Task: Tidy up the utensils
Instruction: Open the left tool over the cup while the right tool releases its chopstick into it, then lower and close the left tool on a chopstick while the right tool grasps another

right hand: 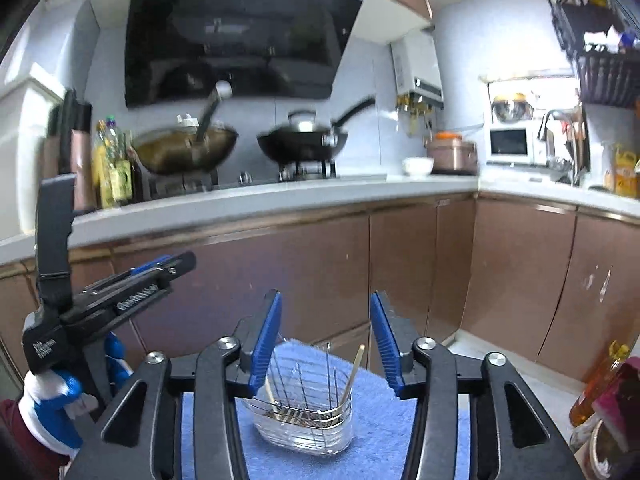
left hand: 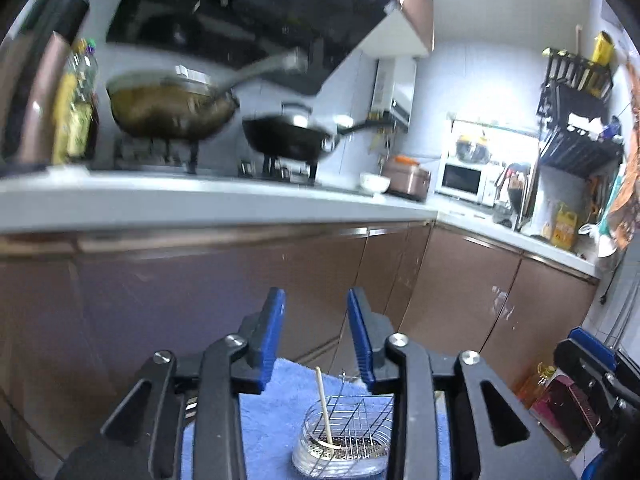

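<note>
A clear utensil holder (left hand: pixel 344 440) with a wire divider rack stands on a blue towel (left hand: pixel 276 408). One wooden chopstick (left hand: pixel 323 404) leans upright in it. In the right wrist view the holder (right hand: pixel 308 412) sits just below the fingers, with a wooden chopstick (right hand: pixel 356 364) leaning at its right side. My left gripper (left hand: pixel 316 304) is open and empty, raised above and behind the holder; it also shows in the right wrist view (right hand: pixel 176 262). My right gripper (right hand: pixel 325 304) is open and empty above the holder; its edge shows in the left wrist view (left hand: pixel 592 356).
Brown cabinet doors (right hand: pixel 320 264) and a white countertop (right hand: pixel 280 196) lie ahead, with two woks (right hand: pixel 304 140) on the stove. A microwave (right hand: pixel 512 146), rice cooker and bowl stand at the right. Oil bottles (right hand: pixel 600 384) stand on the floor at right.
</note>
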Demonstrator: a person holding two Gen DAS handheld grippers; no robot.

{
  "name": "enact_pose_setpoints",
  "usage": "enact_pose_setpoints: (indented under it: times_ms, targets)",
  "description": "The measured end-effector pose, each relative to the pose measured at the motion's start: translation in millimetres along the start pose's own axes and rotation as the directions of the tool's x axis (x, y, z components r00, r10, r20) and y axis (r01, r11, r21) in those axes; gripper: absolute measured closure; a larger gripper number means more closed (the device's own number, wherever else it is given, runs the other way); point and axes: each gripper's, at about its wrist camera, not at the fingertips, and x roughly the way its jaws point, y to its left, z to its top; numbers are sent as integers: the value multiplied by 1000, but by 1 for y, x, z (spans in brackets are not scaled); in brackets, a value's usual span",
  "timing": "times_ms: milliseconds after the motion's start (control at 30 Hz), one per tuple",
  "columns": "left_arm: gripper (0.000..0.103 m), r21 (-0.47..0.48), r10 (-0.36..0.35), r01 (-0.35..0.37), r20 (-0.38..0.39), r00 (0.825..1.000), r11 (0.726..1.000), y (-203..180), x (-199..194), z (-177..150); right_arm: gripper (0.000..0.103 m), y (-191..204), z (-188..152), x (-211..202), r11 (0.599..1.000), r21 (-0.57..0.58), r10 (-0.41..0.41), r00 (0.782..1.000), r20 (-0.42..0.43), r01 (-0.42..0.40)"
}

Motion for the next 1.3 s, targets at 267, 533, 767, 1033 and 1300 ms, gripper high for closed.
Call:
enact_pose_setpoints:
  times_ms: [267, 533, 767, 1033, 1300]
  targets:
    - [50, 62, 52, -57, 77, 996, 996, 2, -122, 37, 52, 24, 32, -101, 1000, -17, 15, 997, 70, -14]
    - [47, 73, 50, -53, 40, 998, 996, 5, -193, 38, 52, 49, 40, -168, 998, -27, 58, 992, 114, -55]
    - [47, 23, 22, -20, -84, 996, 1000, 23, -205, 19, 52, 66, 32, -191, 994, -27, 111, 991, 74, -109]
    - [47, -34, -40, 32, -275, 961, 999, 36, -182, -21, 62, 69, 3, -159, 989, 6, 145, 984, -100, -145]
    - [47, -69, -55, 28, -429, 902, 997, 50, -133, -66, 73, 57, -39, -110, 989, 34, 148, 958, -246, -144]
